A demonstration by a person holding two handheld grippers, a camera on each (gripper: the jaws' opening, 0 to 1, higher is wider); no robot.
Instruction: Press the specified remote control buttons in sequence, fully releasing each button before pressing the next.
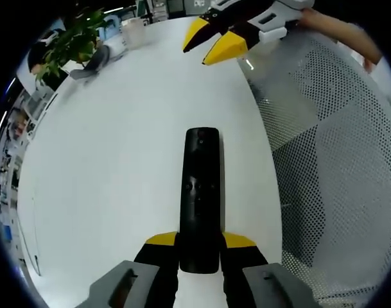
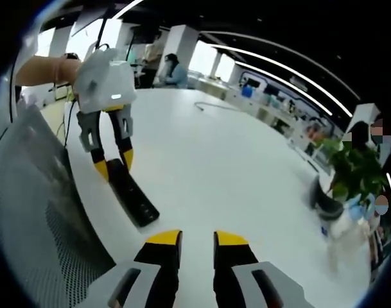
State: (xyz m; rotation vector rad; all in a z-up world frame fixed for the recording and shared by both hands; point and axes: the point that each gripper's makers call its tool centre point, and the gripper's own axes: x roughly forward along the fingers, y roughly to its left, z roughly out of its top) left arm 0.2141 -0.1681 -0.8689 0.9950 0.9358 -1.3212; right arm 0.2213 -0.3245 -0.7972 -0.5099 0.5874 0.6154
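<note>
Left claw (image 1: 199,247) clamps the remote's (image 1: 201,192) near end, hiding it; right claw (image 2: 198,240) narrowly parted, empty.

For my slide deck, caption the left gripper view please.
Left gripper clamps a black remote on a white table while the right gripper hovers beyond.

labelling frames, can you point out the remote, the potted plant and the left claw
remote (image 1: 201,205), left gripper view, middle of its button face
potted plant (image 2: 352,168), right gripper view, its leaves
left claw (image 1: 200,244), left gripper view, between its yellow tips, shut on the remote
</note>
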